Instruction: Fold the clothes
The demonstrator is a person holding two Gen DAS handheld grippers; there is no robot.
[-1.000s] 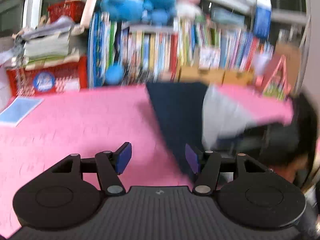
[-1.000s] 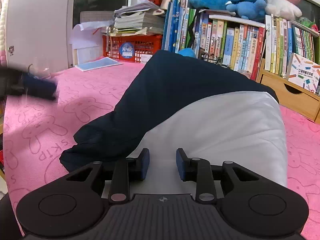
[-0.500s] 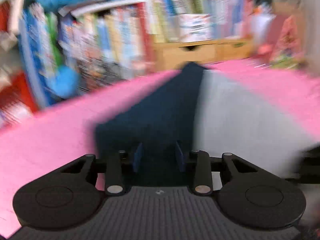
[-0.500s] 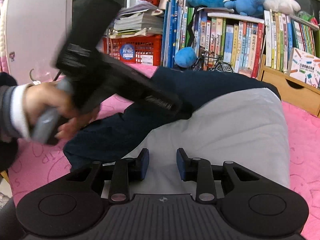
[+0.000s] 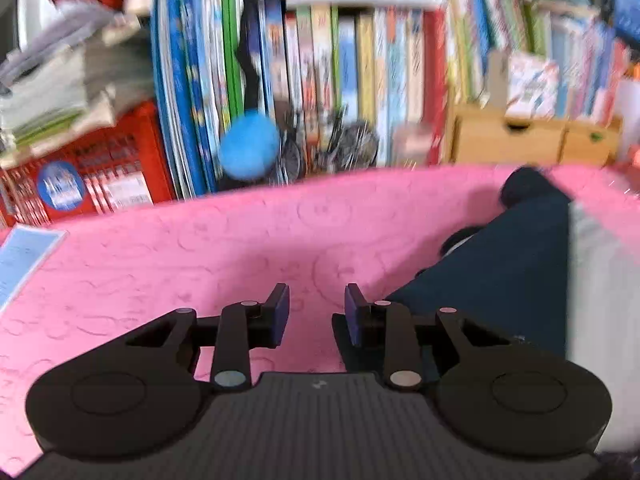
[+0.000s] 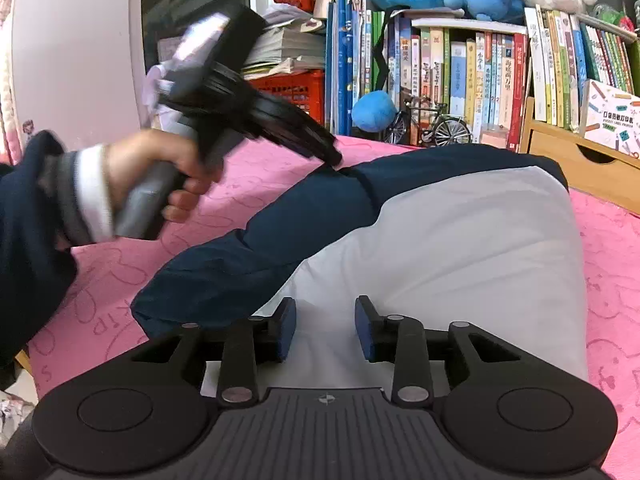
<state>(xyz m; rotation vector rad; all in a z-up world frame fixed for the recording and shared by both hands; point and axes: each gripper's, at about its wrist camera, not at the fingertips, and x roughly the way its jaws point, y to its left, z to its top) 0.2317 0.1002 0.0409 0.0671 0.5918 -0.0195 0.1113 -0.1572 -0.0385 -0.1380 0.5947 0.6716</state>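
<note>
A navy jacket [image 6: 272,248] with a pale grey panel [image 6: 440,248] lies spread on the pink mat [image 6: 224,184]. My right gripper [image 6: 325,328] hovers open just above the near edge of the grey panel, with nothing between its fingers. A hand [image 6: 160,172] holds my left gripper [image 6: 330,154] at the far left, its tips at the navy sleeve's upper edge. In the left wrist view the left gripper [image 5: 314,312] is open over bare pink mat [image 5: 200,260], and the jacket [image 5: 504,268] lies just to its right.
Behind the mat stands a full bookshelf [image 6: 460,72] with a blue ball [image 6: 374,110] and a toy bicycle [image 6: 436,128] at its foot. A wooden drawer box [image 6: 580,160] is at the back right, a red crate [image 5: 88,176] at the back left. A blue sheet [image 5: 20,256] lies on the mat's left edge.
The left gripper swept in across the navy part, which now lies flatter, then pulled back to the sleeve's far edge, swinging its view from jacket to bare mat. The right gripper stayed still.
</note>
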